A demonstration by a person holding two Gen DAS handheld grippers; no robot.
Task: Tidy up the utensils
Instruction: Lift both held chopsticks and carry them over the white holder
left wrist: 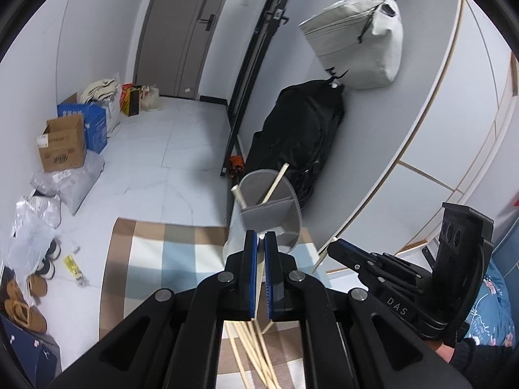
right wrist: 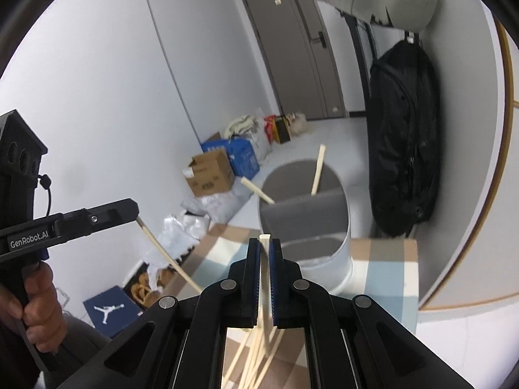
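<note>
A grey round holder (left wrist: 271, 214) with a divider stands on the checked cloth (left wrist: 155, 253); two wooden chopsticks (left wrist: 275, 183) lean inside it. It also shows in the right wrist view (right wrist: 308, 217). My left gripper (left wrist: 260, 246) is shut on a chopstick (left wrist: 259, 278), just short of the holder. My right gripper (right wrist: 264, 253) is shut on a chopstick (right wrist: 264, 259), also in front of the holder. The right gripper shows in the left wrist view (left wrist: 337, 248), the left gripper in the right wrist view (right wrist: 136, 207). Several loose chopsticks (left wrist: 253, 347) lie on the cloth below.
A black bag (left wrist: 298, 136) and a grey bag (left wrist: 356, 39) hang on the wall right of the holder. Cardboard boxes (left wrist: 61, 146), plastic bags (left wrist: 29, 227) and shoes (left wrist: 22, 304) lie on the floor at left. A door (left wrist: 181, 32) is at the back.
</note>
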